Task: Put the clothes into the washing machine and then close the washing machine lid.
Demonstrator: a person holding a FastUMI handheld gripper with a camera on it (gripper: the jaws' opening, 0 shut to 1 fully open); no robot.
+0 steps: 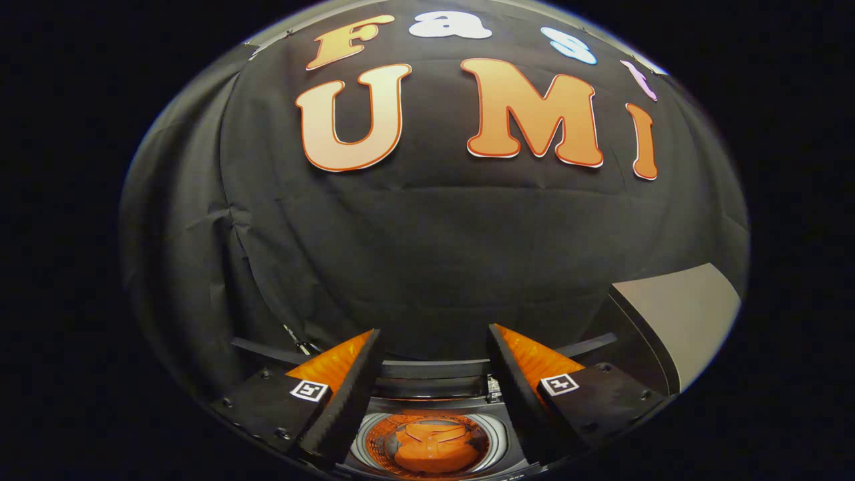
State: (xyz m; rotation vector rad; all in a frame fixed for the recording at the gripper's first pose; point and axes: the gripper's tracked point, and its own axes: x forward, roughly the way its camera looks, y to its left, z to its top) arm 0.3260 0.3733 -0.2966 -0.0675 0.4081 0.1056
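Note:
An orange garment (431, 449) lies folded in the round drum of the washing machine (374, 446), low between my fingers and below them. My gripper (434, 344) hangs above the drum, open, with nothing between its fingers. The machine's lid (678, 321) stands raised to the right of the right finger, a pale grey panel with a dark rim. The machine's dark back edge (434, 371) runs across just beyond the fingertips.
The booth's black cloth wall (427, 254) rises close behind the machine and takes up most of what lies ahead. A thin dark bar (257, 347) runs along the machine's top left of the left finger.

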